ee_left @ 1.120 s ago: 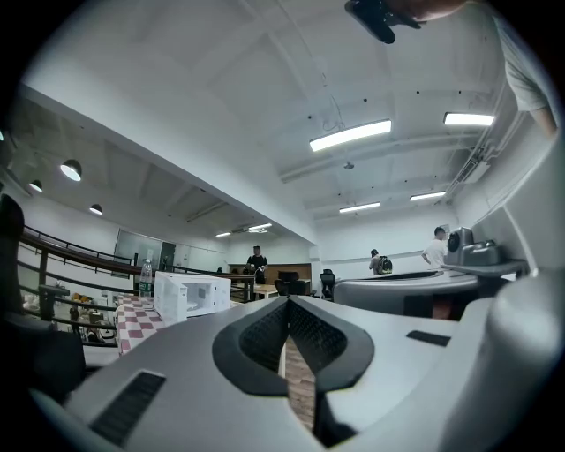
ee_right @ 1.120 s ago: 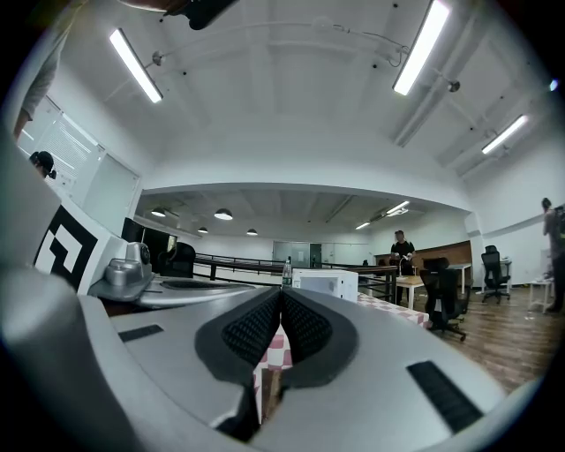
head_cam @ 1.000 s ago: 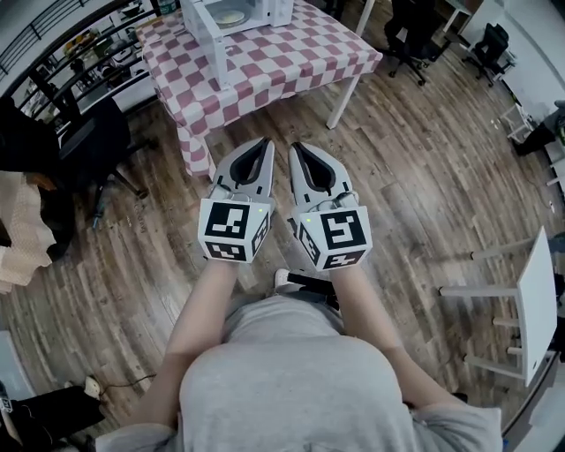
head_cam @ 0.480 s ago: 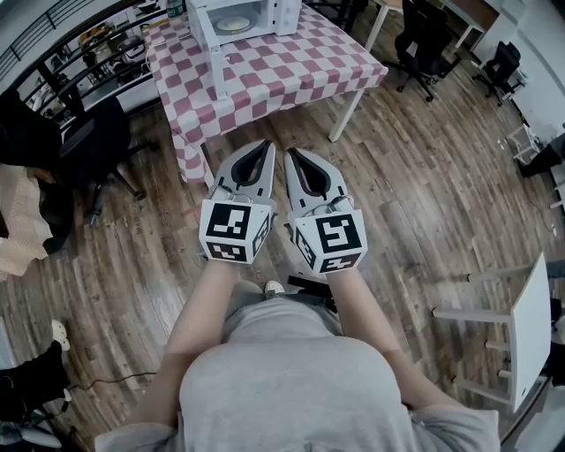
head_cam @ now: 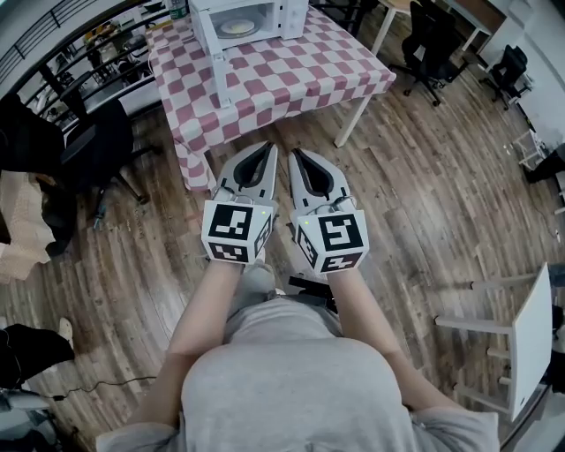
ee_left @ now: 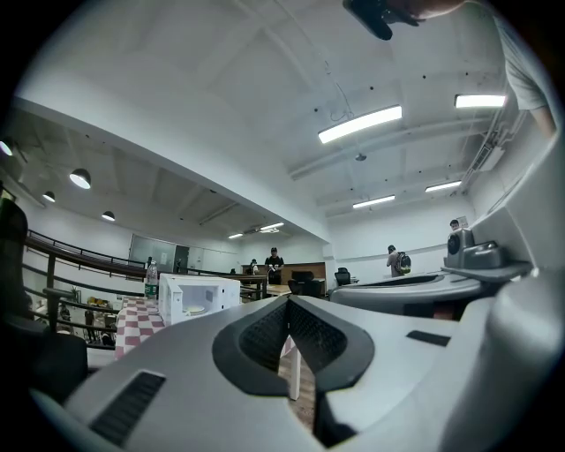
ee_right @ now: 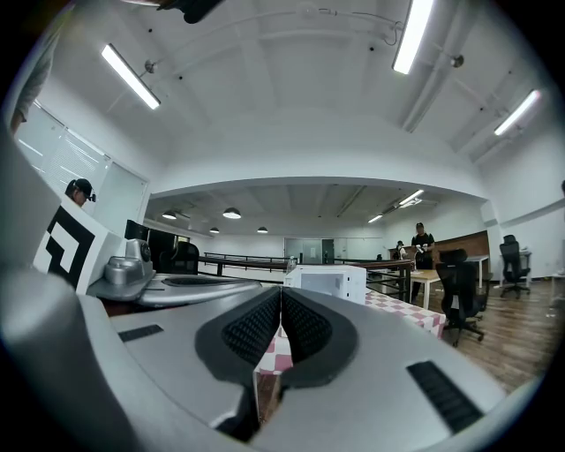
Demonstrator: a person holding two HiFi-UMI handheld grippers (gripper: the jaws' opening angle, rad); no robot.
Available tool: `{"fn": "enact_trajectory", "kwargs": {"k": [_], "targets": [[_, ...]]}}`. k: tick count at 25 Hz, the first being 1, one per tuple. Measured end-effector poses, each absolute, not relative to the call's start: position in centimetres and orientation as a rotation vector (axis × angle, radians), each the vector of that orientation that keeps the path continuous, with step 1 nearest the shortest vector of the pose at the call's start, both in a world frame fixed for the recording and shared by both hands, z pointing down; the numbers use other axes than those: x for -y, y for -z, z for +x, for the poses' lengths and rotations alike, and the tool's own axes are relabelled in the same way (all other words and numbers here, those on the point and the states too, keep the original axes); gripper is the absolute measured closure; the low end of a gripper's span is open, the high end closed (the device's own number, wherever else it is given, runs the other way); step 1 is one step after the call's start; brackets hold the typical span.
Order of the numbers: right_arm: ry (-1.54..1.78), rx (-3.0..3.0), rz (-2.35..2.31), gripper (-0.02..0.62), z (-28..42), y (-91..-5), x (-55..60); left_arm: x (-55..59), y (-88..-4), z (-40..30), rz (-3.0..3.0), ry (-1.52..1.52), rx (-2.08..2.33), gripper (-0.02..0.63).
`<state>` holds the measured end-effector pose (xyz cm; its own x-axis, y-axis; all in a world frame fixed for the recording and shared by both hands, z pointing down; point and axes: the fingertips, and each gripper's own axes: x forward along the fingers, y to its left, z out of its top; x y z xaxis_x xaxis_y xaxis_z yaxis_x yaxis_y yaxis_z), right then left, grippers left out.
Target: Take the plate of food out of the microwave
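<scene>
Both pairs of fingers are pressed together with nothing between them, on the left gripper [head_cam: 266, 148] and the right gripper [head_cam: 297, 153] alike; the two are held side by side and level, as they were a second ago; ahead, the plate of food [head_cam: 237, 26] sits inside the open microwave [head_cam: 291, 11] on the checkered table [head_cam: 291, 75], which now lies nearer the gripper tips than before.

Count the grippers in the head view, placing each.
2. The grey left gripper and grey right gripper sit side by side, both shut, over the wooden floor before the red-checked table. None seems hidden.
</scene>
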<state>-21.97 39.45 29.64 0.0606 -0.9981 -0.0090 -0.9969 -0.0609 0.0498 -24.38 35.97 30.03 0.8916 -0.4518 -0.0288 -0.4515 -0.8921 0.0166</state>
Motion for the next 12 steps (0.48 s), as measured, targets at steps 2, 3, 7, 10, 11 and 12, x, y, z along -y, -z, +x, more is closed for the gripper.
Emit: {"fn": "enact_trajectory", "kwargs": {"k": [2,3,7,10,11,12], "targets": [[0.054,2.128,2.267,0.569,-21.6,-29.7,-38.4,-34.6,-30.2,-24.1,3.032,0.046,0.728,0.604],[0.052,2.125,2.268,0.568,-21.3,-29.7,-37.9,-33.9,-30.1,-23.8,3.029,0.049,0.728,0.604],[0.05,2.114,2.273,0.568,-19.9,-29.7,-35.6,-31.1,-29.5,-22.5,3.033,0.059,0.722,0.604],[0.032,2.107,2.277,0.568,-18.9,-29.8,-33.8,-29.2,-29.4,-21.3,3.027,0.057,0.713,0.604],[0.03,2.104,2.275,0.568,-18.6,-29.9,-33.2,-28.6,-29.5,-21.0,3.026,0.055,0.709,0.604],[0.03,2.101,2.275,0.568,-18.3,-30.0,-32.7,-28.1,-29.6,-20.5,3.027,0.052,0.704,0.604]]}}
